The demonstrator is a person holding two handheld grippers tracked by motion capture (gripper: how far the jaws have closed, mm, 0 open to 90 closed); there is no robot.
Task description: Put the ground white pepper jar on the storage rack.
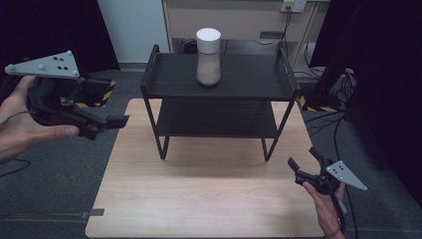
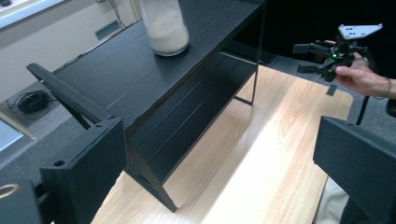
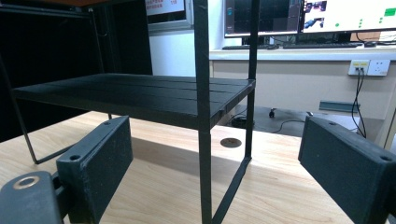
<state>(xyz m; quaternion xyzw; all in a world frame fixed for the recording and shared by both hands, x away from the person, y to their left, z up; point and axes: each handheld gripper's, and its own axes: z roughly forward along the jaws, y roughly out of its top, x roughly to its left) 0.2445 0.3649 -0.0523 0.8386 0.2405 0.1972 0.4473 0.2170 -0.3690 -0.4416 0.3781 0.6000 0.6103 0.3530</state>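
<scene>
A black two-tier shelf [image 1: 174, 79] stands at the back of the wooden table [image 1: 199, 194]. On its top tier is an upright jar [image 1: 208, 55] with a white lid and pale sandy contents. My left gripper [image 1: 112, 124] hangs open beyond the table's left edge, level with the shelf and pointing at it. Between its wide-apart jaws, the left gripper view [image 2: 224, 163] takes in the shelf [image 2: 116, 79], the jar [image 2: 164, 25] and the right gripper [image 2: 303, 58]. My right gripper [image 1: 302, 157] is open and empty near the table's right front corner, facing a shelf leg [image 3: 202, 140].
Grey floor surrounds the table, with yellow-black tape [image 1: 102, 94] at the left and cables [image 1: 343, 84] at the right. A pale cabinet [image 1: 239, 20] stands behind the shelf. Monitors [image 3: 345, 14] and wall sockets [image 3: 369, 67] line the far wall.
</scene>
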